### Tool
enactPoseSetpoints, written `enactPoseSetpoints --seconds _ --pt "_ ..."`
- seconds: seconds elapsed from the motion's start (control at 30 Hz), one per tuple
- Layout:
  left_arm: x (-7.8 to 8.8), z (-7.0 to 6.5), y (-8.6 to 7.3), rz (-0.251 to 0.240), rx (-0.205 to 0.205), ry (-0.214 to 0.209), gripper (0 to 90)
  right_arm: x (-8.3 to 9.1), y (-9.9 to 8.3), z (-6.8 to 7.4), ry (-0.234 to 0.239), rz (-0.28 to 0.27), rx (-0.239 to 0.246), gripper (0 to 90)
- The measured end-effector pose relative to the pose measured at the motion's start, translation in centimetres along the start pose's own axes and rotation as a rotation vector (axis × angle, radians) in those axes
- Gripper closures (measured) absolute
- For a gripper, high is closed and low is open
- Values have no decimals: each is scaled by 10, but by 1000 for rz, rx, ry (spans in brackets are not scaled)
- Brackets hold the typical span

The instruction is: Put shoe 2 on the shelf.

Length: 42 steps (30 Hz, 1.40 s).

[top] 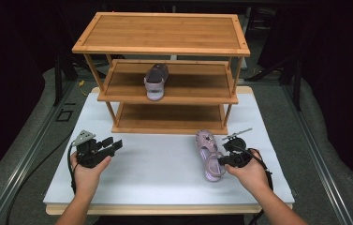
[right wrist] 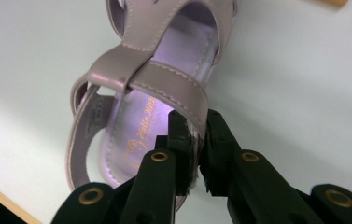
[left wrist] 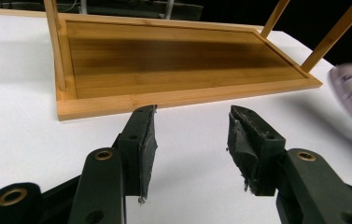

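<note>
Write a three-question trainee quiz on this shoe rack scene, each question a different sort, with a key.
1. True or false: the right gripper has its fingers closed on the ankle strap of the sandal on the table.
2. Which level of the rack holds the other sandal? A top, B middle, C bottom.
3. Fill in: the left gripper is ____ and holds nothing.

Key: 1 true; 2 B; 3 open.

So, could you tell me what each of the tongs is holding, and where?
Right tongs pinch the sandal by its ankle strap; left tongs hold nothing.
</note>
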<state>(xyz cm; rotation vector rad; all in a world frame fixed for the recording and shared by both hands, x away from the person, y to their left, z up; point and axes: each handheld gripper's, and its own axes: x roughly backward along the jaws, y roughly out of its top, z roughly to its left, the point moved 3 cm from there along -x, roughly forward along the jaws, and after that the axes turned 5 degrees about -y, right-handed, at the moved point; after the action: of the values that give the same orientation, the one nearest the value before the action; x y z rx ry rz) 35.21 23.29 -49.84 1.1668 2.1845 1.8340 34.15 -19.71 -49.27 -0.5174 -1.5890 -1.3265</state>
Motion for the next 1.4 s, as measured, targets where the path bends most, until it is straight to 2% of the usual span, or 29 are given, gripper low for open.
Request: enactPoseSetpoints --seconds 0.13,0.2,0.3,0.4,0.5,0.57,0.67,1.07,1.23,1.4 --pt "0 -1 0 0 0 1 514 14 -3 5 23 -172 -52 832" --pt "-1 0 0 1 -1 2 514 19 -6 10 32 -254 -61 832" --pt "-1 0 -1 3 1 2 514 28 -10 17 16 -389 -96 832" --pt "-1 0 -1 3 -1 2 514 34 -14 24 36 -494 -140 832" --pt "-2 0 -2 10 -3 4 515 37 -16 32 23 -570 -148 832" --pt "-3 1 -3 11 -2 2 515 38 -18 36 5 -597 -138 832" --pt "-3 1 -3 10 -2 3 515 39 -19 42 7 -637 -142 832" --pt "-3 1 -3 10 0 4 515 46 -10 48 36 -643 -151 833" --pt "-2 1 -3 9 1 3 515 63 11 47 58 -645 -140 832" --pt "-3 1 -3 11 -1 1 515 75 37 44 49 -635 -126 832"
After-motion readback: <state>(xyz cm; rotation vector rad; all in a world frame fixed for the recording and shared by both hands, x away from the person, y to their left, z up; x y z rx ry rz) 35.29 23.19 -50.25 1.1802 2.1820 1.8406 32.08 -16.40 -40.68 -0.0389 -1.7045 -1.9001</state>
